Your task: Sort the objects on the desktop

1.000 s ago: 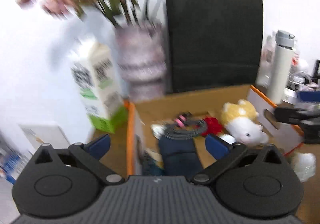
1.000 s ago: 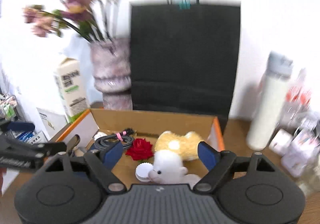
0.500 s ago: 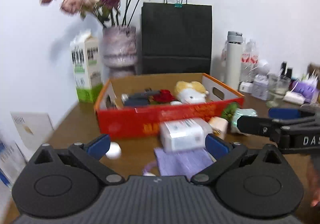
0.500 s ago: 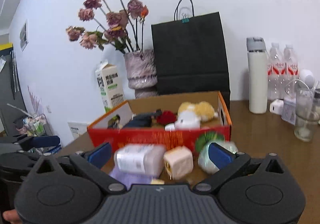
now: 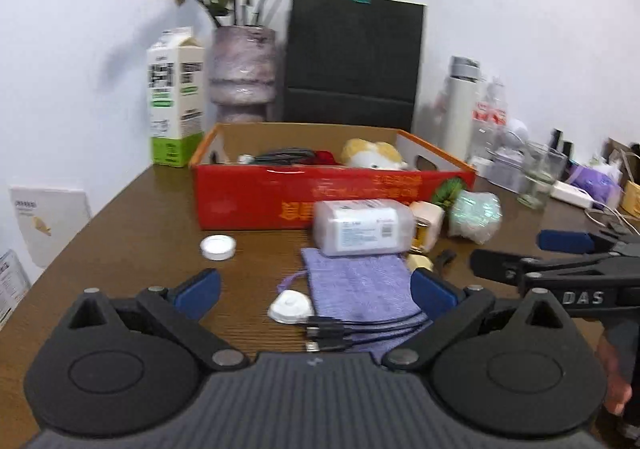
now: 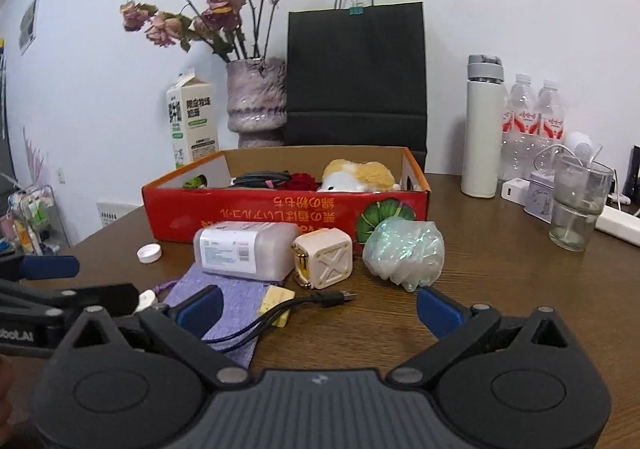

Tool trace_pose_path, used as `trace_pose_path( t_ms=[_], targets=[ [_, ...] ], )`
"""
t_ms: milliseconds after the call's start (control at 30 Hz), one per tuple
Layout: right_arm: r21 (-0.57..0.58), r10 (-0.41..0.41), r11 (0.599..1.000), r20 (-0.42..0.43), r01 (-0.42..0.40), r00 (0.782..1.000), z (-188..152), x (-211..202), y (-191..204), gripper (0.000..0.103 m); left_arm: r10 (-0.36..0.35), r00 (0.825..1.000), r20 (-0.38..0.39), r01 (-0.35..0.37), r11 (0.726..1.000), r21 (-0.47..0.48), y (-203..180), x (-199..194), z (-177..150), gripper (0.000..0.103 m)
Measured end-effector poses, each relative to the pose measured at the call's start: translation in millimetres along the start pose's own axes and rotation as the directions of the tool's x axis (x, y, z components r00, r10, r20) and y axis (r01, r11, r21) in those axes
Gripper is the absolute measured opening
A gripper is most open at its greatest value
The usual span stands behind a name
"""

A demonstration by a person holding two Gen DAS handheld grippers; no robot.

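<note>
While both grippers are hanging low over the near edge of the bench point(image 6: 500, 273), nothing is being held. The left gripper point(image 5: 316, 291) is keeping its blue fingers point(image 5: 198, 287) wide apart, and so is the right gripper point(image 6: 318, 307), so each looks ready to pick something up.

Nearest, a black cable point(image 6: 280, 309) is lying across a flat purple pouch point(image 5: 356, 283), with a small white round thing point(image 5: 290, 307) just left of it. A little yellow block point(image 6: 276, 303) is touching the pouch's right side.

A bit farther, a white plastic bottle point(image 6: 244, 249) is lying on its side, resting partly on the pouch. Just right of it a cream cube point(image 6: 324, 259) is sitting, then a shiny crinkly ball point(image 6: 404, 249). A white cap point(image 5: 218, 247) is sitting alone on the left. These things are probably still waiting to be sorted.

Behind them a red box point(image 6: 256, 215) is standing open. Inside, a plush toy point(image 6: 358, 177), a red rose point(image 6: 302, 181) and a coiled grey cable point(image 6: 256, 181) are lying together, likely put away already.

Far back, a milk carton point(image 6: 192, 117), a vase point(image 6: 256, 101) of dried flowers and a black bag point(image 6: 356, 73) are standing by the wall.
</note>
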State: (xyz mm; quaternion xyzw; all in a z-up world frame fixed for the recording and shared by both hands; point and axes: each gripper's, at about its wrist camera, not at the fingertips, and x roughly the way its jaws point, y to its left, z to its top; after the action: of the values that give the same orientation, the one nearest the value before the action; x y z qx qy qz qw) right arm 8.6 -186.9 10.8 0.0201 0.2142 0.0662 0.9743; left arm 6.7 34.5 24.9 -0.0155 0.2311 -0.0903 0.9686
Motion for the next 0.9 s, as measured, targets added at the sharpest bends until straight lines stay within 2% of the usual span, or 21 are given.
trace_pose_path(
  t_ms=[67, 167, 267, 367, 533, 600, 733, 767, 800, 867, 900],
  targets=[
    [0.013, -0.003, 1.0, 0.004, 0.002, 1.0, -1, -1, -1, 0.103, 0.046, 0.999, -0.011, -0.046, 0.998, -0.041, 7, 2, 0, 0.103],
    [0.01, -0.008, 1.0, -0.001, 0.008, 1.0, 0, 1, -2, 0.103, 0.076, 0.997, 0.0, -0.076, 0.988, -0.132, 23, 3, 2, 0.103],
    [0.006, -0.007, 1.0, -0.008, 0.007, 1.0, -1, 2, -1, 0.103, 0.071, 0.997, -0.007, -0.071, 0.971, -0.227, 42, 5, 0, 0.103],
    [0.008, -0.005, 1.0, -0.018, 0.006, 1.0, -2, 4, -1, 0.103, 0.054, 0.998, -0.026, -0.059, 0.96, -0.275, 52, 8, -1, 0.103],
    [0.017, -0.004, 1.0, -0.057, 0.005, 0.998, -3, 10, -1, 0.101, 0.02, 1.0, 0.022, -0.015, 0.972, -0.234, 45, 3, -1, 0.103],
    [0.021, -0.004, 1.0, -0.056, 0.005, 0.998, -4, 10, -1, 0.101, 0.027, 1.0, 0.004, -0.025, 0.978, -0.207, 42, 3, 1, 0.103],
    [0.022, 0.011, 1.0, -0.061, -0.01, 0.998, -4, 10, -1, 0.099, 0.046, 0.998, -0.046, -0.055, 0.973, -0.226, 44, 8, 3, 0.103],
    [0.018, 0.02, 1.0, -0.06, -0.019, 0.998, -5, 10, 0, 0.092, 0.059, 0.997, -0.047, -0.068, 0.973, -0.219, 43, 9, 2, 0.101],
    [0.012, 0.032, 0.999, -0.062, -0.031, 0.998, -5, 10, 1, 0.09, 0.057, 0.997, -0.054, -0.066, 0.977, -0.201, 41, 11, 2, 0.099],
    [-0.002, 0.078, 0.997, -0.074, -0.078, 0.994, -4, 13, 3, 0.086, 0.027, 0.997, -0.072, -0.037, 0.989, -0.145, 34, 19, 6, 0.087],
    [-0.009, 0.104, 0.994, -0.089, -0.105, 0.991, -2, 17, 5, 0.083, 0.017, 0.997, -0.073, -0.024, 0.994, -0.102, 27, 22, 8, 0.086]
  ],
)
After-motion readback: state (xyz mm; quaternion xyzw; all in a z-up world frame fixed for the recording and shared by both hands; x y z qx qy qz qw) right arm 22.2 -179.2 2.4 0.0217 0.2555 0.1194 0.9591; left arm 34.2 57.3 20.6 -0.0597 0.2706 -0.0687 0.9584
